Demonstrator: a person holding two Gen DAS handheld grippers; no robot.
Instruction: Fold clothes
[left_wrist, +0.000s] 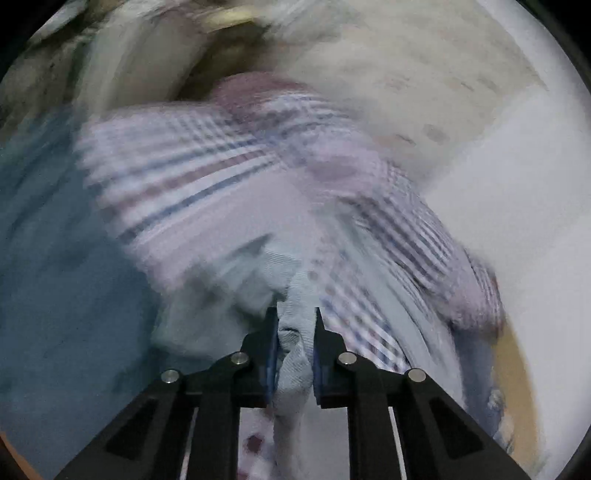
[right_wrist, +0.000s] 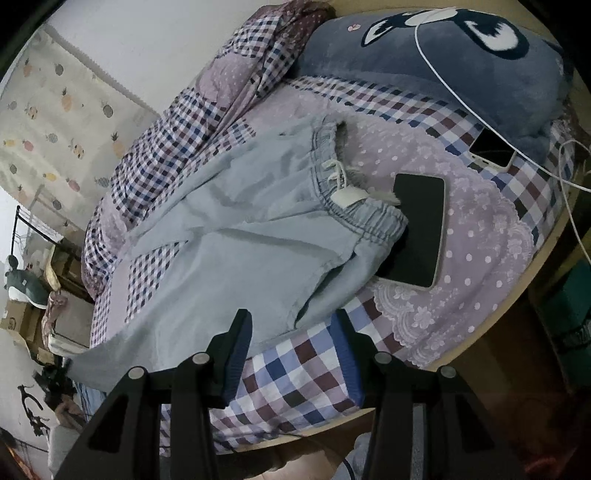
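The left gripper (left_wrist: 295, 314) is clenched on a bunch of light blue cloth (left_wrist: 293, 343). The cloth is squeezed between its two black fingers (left_wrist: 258, 347). Everything past the fingers is blurry in the left wrist view. A checked cover (left_wrist: 192, 177) in purple, blue and white shows there, with a plain blue-grey patch to its left.

In the right wrist view, a curtain with little fruit pictures (right_wrist: 55, 122) hangs at the far left. A grey and white stuffed toy (right_wrist: 22, 284) sits below it. Next comes a rumpled checked quilt (right_wrist: 177, 140) along the far side of the bed.

The light blue pants (right_wrist: 236, 236) lie spread out on the checked bed sheet (right_wrist: 295, 380), in the middle of the bed. The stretchy waistband (right_wrist: 354, 206) with a white drawstring (right_wrist: 338, 170) points toward the pillow. One leg runs down to the left, near the bed's edge.

The right gripper (right_wrist: 293, 321) is released, its fingers wide apart and holding nothing. It hovers over the near side of the pants.

A dark phone (right_wrist: 417, 236) lies just right of the waistband, and its edge is tucked under the cloth. Farther right, a second phone (right_wrist: 493, 151) lies by a big blue-grey plush pillow (right_wrist: 461, 62). A white cable (right_wrist: 436, 70) runs across the pillow.
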